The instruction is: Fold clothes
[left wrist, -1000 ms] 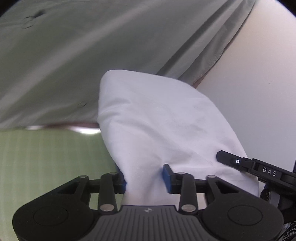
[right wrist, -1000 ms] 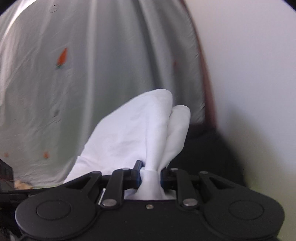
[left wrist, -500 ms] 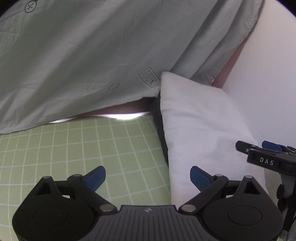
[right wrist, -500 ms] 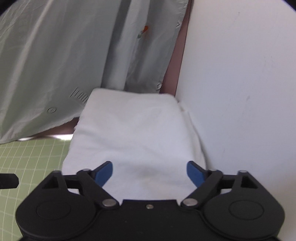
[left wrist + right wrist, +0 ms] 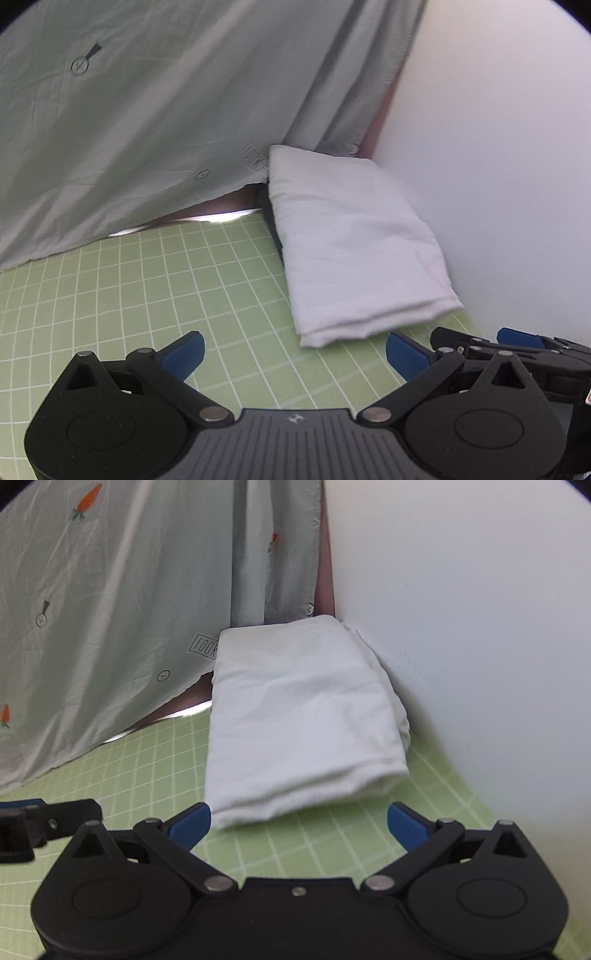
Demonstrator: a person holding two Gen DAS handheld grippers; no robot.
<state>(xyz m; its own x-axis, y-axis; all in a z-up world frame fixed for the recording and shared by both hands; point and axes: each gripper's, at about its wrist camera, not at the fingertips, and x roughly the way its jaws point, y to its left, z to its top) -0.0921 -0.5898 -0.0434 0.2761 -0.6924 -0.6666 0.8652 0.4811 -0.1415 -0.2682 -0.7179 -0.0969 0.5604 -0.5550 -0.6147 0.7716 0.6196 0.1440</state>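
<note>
In the left wrist view, the left hand-held gripper (image 5: pixel 293 349) is still spreading its jaws, nothing between them, over bare green grid mat (image 5: pixel 147 288). The folded white cloth (image 5: pixel 351 243) lies centre-right against the white wall (image 5: pixel 498 166). The right hand-held gripper (image 5: pixel 299 821) stands wide apart, empty, the cloth's near edge just ahead. A grey curtain (image 5: pixel 110 609) fills the upper left.

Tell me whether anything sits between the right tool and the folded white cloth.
Nothing visible does. The right tool stands open just short of the folded white cloth, with only bare green mat between them. The left tool, also open, is off to the side.
</note>
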